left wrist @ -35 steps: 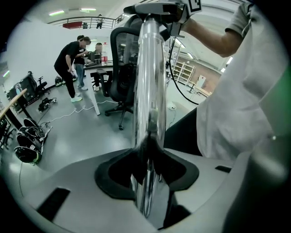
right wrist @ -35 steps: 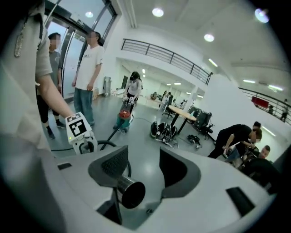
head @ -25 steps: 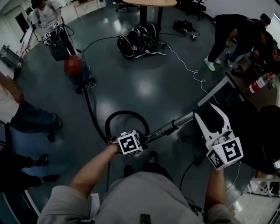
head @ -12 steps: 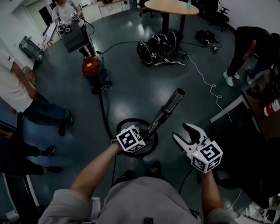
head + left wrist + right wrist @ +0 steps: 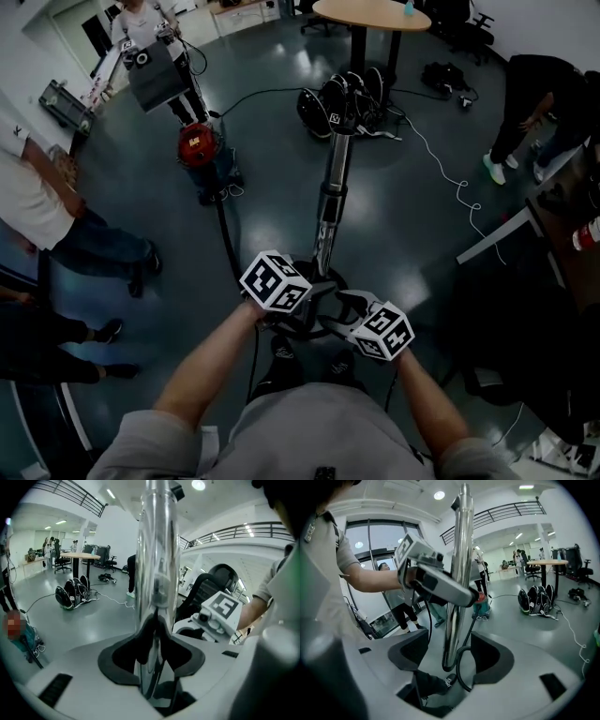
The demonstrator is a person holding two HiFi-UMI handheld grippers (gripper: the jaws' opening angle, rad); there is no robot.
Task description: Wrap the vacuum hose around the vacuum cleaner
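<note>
A red vacuum cleaner (image 5: 199, 145) stands on the dark floor at the upper left. Its black hose (image 5: 223, 234) runs down to a loop by my feet. The hose ends in a shiny metal wand (image 5: 333, 187), which points away from me. My left gripper (image 5: 314, 289) is shut on the wand's lower part; in the left gripper view its pads (image 5: 126, 651) press the wand (image 5: 157, 573). My right gripper (image 5: 345, 305) sits just beside it. Its jaws have just been opening, and the wand (image 5: 457, 583) stands between them untouched, with the hose (image 5: 461, 667) curling below.
People stand at the left (image 5: 37, 206), at the top with a cart (image 5: 150, 66) and at the right (image 5: 534, 94). Black bags (image 5: 342, 98) lie under a round table (image 5: 370, 14). A white cable (image 5: 441, 159) snakes across the floor. A desk edge (image 5: 497, 234) is at the right.
The wand has swung from pointing right to pointing straight away from me. My right gripper has dropped and moved left onto the wand beside the left one. The left gripper has rolled and shifted slightly.
</note>
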